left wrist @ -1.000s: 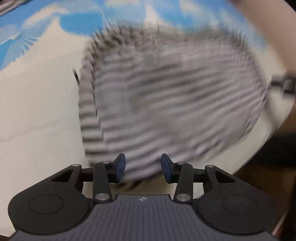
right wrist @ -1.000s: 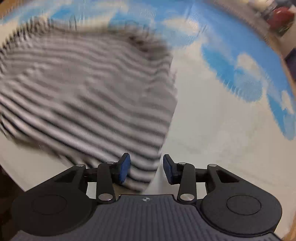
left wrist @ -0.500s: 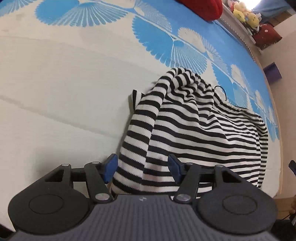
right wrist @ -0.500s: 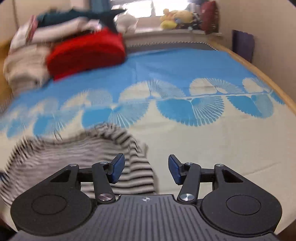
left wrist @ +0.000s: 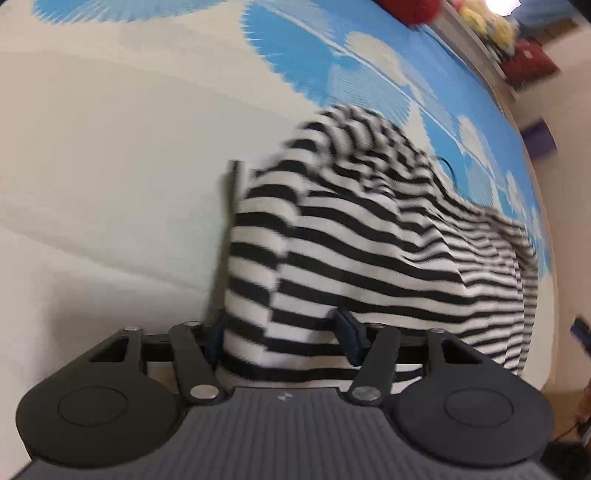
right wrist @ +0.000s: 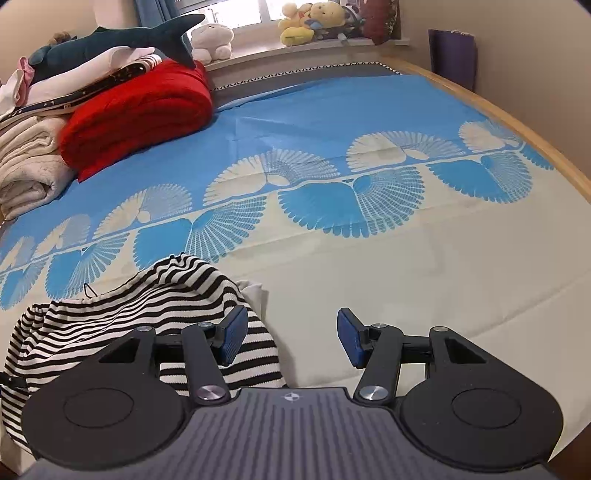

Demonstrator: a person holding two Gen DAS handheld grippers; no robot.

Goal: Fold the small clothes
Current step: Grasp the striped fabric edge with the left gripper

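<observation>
I am closing my left gripper (left wrist: 282, 338) on the striped garment (left wrist: 373, 243) lying on the bed (right wrist: 406, 280), fingers not yet clamped, while my right gripper (right wrist: 291, 341) is waiting with its fingers apart, empty; next I need a firm pinch.

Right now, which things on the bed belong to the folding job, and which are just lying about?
Job:
black-and-white striped knit garment
left gripper, closing around its edge
right gripper, open

Lying about:
red folded blanket
cream towel stack
plush shark
yellow plush toys

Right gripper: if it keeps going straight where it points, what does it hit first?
Likely bare bedsheet. The right gripper has open jaws with nothing between them; the striped garment lies off to its left side. Depth is uncertain.
</observation>
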